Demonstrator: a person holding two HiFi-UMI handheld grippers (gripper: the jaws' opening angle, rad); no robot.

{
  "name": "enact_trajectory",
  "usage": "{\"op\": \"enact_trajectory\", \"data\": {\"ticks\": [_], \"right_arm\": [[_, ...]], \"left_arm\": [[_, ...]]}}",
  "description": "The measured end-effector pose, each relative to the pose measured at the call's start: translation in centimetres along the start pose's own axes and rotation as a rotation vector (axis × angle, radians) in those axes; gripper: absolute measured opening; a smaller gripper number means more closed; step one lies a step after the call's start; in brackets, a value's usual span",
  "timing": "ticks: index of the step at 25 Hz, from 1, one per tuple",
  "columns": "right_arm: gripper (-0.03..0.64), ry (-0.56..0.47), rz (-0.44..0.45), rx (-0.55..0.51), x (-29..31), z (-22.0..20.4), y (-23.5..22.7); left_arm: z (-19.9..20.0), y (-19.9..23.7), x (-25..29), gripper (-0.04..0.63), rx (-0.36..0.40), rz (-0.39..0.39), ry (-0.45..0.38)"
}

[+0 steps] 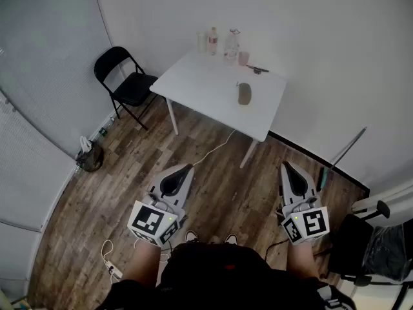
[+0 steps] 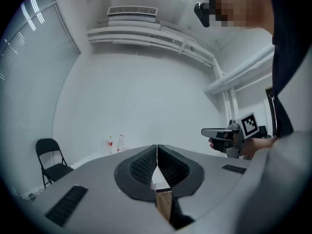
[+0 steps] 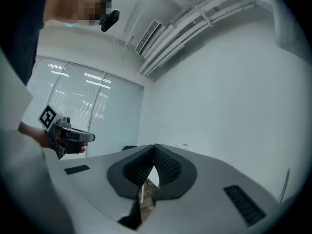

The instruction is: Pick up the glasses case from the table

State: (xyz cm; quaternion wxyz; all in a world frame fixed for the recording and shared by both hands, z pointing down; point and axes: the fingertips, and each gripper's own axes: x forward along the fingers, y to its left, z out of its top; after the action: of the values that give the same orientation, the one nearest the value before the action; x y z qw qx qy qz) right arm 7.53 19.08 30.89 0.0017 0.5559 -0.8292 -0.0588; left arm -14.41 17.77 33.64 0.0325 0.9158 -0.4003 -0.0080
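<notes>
Grey two-jaw left gripper (image 1: 188,168) at 7 o'clock and grey two-jaw right gripper (image 1: 284,166) at 5 o'clock: you hold both level, jaws pressed together on nothing. Oval grey-brown glasses case (image 1: 244,93) lies at 12 o'clock on the white rectangular table (image 1: 200,86), well apart from both.

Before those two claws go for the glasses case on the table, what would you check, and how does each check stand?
1. Glasses case visible, lying apart from other things on the table: ok.
2. Left gripper empty: ok.
3. Right gripper empty: ok.
4. Jaws open for a grasp: not ok, both are shut.
5. Case within reach: not ok, the person stands well back from the table.
</notes>
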Motion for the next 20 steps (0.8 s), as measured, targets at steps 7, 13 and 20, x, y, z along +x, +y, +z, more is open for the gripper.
{"op": "enact_trajectory", "data": {"ticks": [7,13,20], "right_arm": [[0.021,0.004,0.015,0.003,-0.02,-0.23,0.53],[0.021,0.002,0.006,0.013,-0.06,-0.42,0.34],[0.021,-0.05,-0.027,0.047,-0.48,0.42,-0.41]], "left_arm": [[-0.04,0.03,-0.28,0.023,-0.007,0.002,0.0],[-0.17,-0.29,-0.29,0.023,0.004,0.004,0.008],[-0.58,-0.84,-0.39,0.023,0.023,-0.003,0.025]]}}
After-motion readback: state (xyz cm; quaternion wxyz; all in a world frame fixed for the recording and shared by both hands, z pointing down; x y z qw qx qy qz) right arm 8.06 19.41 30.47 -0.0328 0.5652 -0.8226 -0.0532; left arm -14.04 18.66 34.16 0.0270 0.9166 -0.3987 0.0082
